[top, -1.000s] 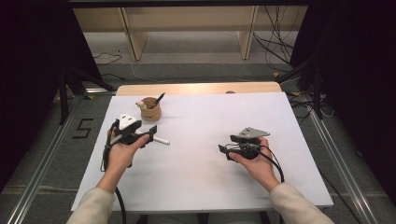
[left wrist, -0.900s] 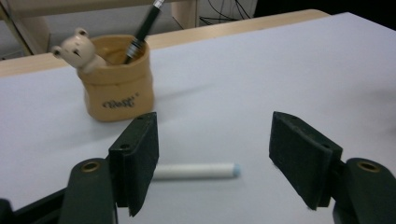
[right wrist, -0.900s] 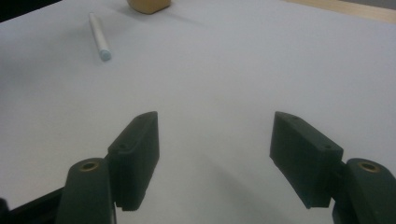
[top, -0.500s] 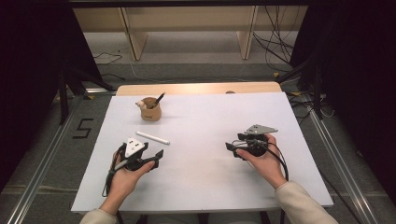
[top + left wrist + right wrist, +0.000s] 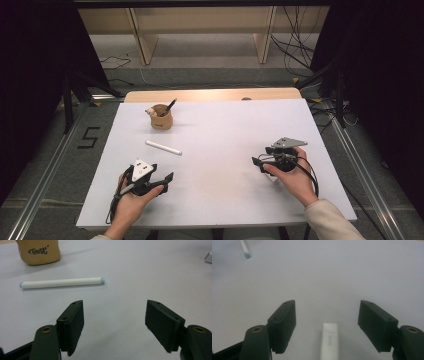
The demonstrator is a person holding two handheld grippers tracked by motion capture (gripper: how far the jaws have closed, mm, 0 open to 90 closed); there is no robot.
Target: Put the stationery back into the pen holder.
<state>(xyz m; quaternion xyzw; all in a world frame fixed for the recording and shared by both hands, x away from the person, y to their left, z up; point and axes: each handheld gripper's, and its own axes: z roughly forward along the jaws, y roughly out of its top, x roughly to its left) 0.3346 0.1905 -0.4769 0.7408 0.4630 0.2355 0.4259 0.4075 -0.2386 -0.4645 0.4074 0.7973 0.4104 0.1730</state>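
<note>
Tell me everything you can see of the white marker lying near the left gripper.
The white marker is a slim, straight cylinder with a matte white body, a faint seam toward one end and pale blue tips at both ends. It lies flat on the white table, apart from the tan cup behind it. Nothing touches it but the table. The left gripper sits short of it with jaws wide open.

White table (image 5: 240, 125), tan cup (image 5: 161, 120) holding pens, wooden shelving (image 5: 200, 20), floor cables (image 5: 295, 45)

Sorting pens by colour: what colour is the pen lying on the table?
White barrel with pale blue ends; the pen shows best in the left gripper view.
</note>
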